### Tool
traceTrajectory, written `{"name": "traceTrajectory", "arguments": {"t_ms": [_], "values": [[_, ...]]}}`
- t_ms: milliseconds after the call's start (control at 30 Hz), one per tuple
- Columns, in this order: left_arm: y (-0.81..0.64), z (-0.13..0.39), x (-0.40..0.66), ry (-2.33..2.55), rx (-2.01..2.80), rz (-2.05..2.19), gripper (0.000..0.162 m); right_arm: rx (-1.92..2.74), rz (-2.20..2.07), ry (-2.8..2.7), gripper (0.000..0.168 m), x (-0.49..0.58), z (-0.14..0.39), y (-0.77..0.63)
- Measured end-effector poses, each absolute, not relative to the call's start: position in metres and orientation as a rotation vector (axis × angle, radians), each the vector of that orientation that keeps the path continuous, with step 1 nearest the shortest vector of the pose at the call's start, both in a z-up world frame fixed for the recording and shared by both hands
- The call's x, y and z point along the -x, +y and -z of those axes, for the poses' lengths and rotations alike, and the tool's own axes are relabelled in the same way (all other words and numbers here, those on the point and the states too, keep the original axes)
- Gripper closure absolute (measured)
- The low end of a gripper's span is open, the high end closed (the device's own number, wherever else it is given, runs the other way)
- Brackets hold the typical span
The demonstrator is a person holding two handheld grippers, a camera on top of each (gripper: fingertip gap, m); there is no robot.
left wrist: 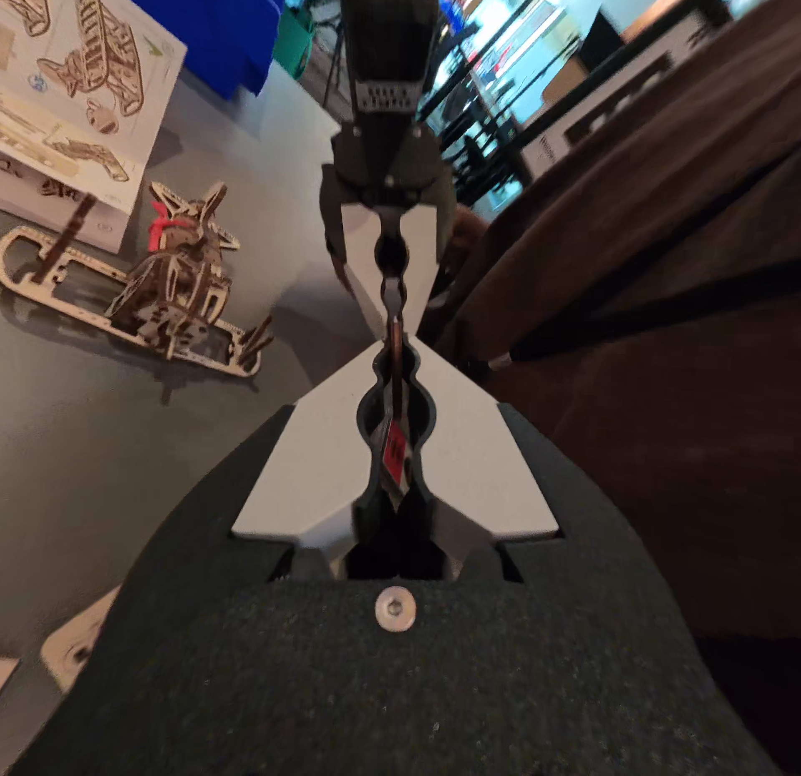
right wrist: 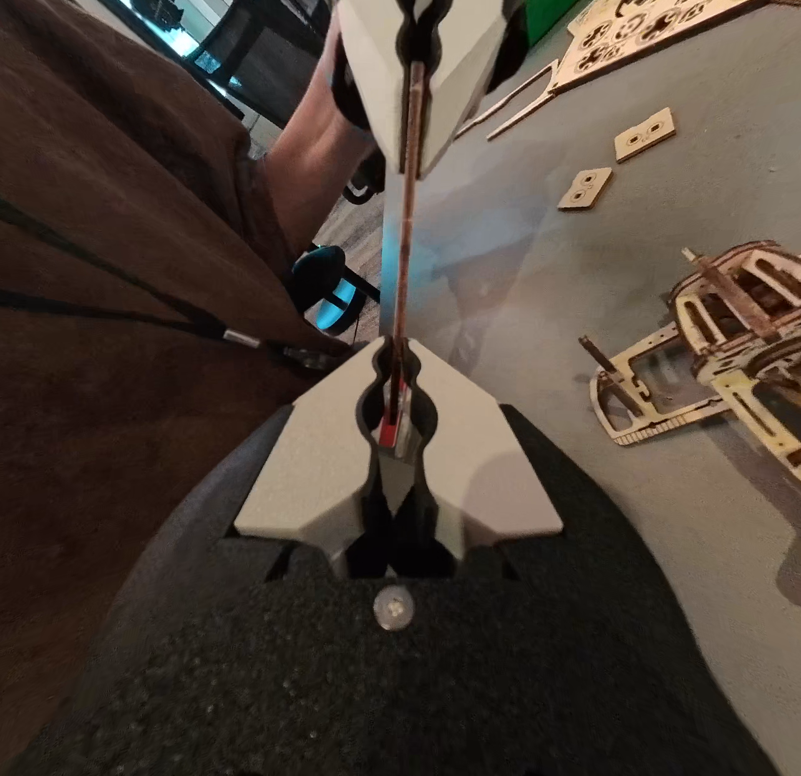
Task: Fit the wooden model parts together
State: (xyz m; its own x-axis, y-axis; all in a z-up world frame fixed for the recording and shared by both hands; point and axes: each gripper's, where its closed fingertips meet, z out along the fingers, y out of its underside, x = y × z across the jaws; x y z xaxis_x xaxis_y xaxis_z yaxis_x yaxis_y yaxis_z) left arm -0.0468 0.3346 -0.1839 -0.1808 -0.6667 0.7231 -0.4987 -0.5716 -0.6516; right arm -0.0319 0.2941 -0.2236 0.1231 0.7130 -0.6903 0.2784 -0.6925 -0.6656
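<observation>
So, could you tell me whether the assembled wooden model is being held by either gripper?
No, the assembled wooden model stands free on the grey table.

The wooden strip's [right wrist: 407,235] ends vanish inside both grippers; the model [right wrist: 711,356] runs off the right edge.

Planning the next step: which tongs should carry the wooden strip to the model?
Right, probably. Both tongs, left and right, are shut on the thin wooden strip; the half-built model looks closer in the right wrist view.
</observation>
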Motion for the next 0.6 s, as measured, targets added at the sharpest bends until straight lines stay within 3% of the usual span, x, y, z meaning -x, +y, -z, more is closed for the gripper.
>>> {"name": "traceTrajectory", "arguments": {"t_ms": [233, 300, 333, 467, 600], "values": [[0.374, 0.175, 0.017, 1.039, 1.952, 1.865, 0.159, 1.923, -1.83, -0.413, 0.168, 0.011, 0.206, 0.319], [0.391, 0.185, 0.018, 0.901, 2.024, 1.695, 0.133, 1.902, -1.812, -0.311, 0.168, 0.0, 0.208, 0.322], [0.393, 0.188, 0.02, 0.856, 2.042, 1.633, 0.131, 1.886, -1.811, -0.264, 0.168, -0.005, 0.209, 0.323], [0.358, 0.189, 0.01, 0.713, 2.027, 1.731, 0.131, 1.804, -1.85, -0.112, 0.168, -0.013, 0.206, 0.319], [0.329, 0.197, -0.001, 0.613, 2.02, 1.831, 0.144, 1.749, -1.899, -0.065, 0.167, -0.009, 0.2, 0.308]]}}
